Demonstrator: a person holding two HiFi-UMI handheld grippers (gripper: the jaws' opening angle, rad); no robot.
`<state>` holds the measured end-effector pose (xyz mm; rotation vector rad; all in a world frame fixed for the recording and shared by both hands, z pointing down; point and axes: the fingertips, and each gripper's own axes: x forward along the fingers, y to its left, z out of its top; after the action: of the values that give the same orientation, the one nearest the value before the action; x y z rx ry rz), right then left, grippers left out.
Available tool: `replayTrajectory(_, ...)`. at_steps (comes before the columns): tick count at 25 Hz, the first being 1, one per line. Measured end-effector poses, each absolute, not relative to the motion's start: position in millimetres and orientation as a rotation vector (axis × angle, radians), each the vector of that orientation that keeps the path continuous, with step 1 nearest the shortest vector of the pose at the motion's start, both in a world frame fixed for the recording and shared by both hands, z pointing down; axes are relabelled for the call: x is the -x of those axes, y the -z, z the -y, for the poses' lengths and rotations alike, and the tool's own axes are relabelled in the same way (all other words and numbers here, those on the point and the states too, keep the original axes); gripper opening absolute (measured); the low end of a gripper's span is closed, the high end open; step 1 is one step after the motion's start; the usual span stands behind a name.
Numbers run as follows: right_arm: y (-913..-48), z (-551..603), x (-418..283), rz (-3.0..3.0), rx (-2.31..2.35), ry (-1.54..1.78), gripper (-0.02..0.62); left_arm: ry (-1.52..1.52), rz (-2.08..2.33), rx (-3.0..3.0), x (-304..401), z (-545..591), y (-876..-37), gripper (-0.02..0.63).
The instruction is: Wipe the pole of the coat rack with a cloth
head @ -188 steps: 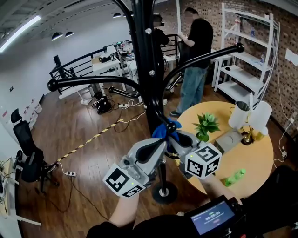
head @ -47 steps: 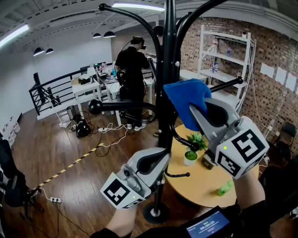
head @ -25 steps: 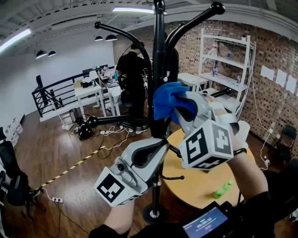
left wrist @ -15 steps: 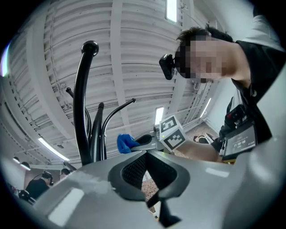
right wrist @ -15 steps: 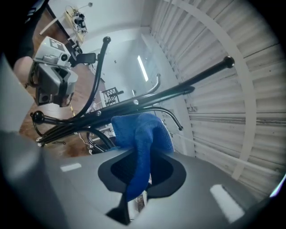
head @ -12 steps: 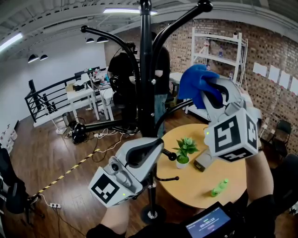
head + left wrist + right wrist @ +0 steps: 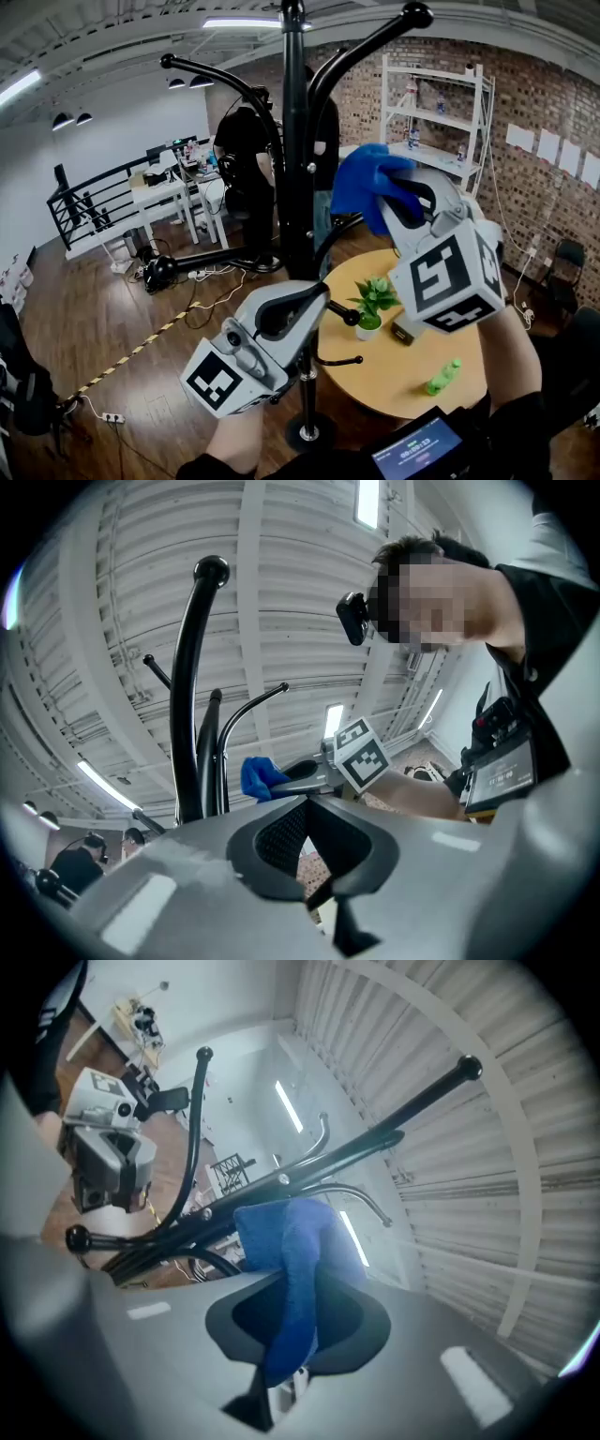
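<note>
Clearly in gripper views: right gripper (image 7: pixel 287 1349) clamps cloth (image 7: pixel 302 1241); left gripper (image 7: pixel 317 885) fingers (image 7: pixel 279 841) together, empty.

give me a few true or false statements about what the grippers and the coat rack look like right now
1. The right gripper is shut on a blue cloth. True.
2. The left gripper grips the cloth as well. False: its jaws are together with nothing between them, lower down beside the pole.
3. A potted plant stands on the round table. True.
4. The pole of the coat rack is white. False: it is black.
</note>
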<state>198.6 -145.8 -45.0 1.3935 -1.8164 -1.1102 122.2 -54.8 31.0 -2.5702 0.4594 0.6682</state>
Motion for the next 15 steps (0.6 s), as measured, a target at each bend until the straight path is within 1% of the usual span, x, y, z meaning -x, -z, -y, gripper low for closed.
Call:
replayTrajectory(6, 14, 151, -154, 2.076, -1.213, 0.922, 0.054, -0.657, -0.495, 2.561, -113, 51, -37, 0.000)
replayTrajectory(10, -6, 149, -136, 2.070, -1.145, 0.909, 0.054, -0.661, -0.523, 2.554, -107, 49, -38, 0.000)
replayTrajectory(15, -11, 150, -133, 2.051, -1.159, 0.935, 0.054, -0.668, -0.547, 2.559, -99, 55, -41, 0.000)
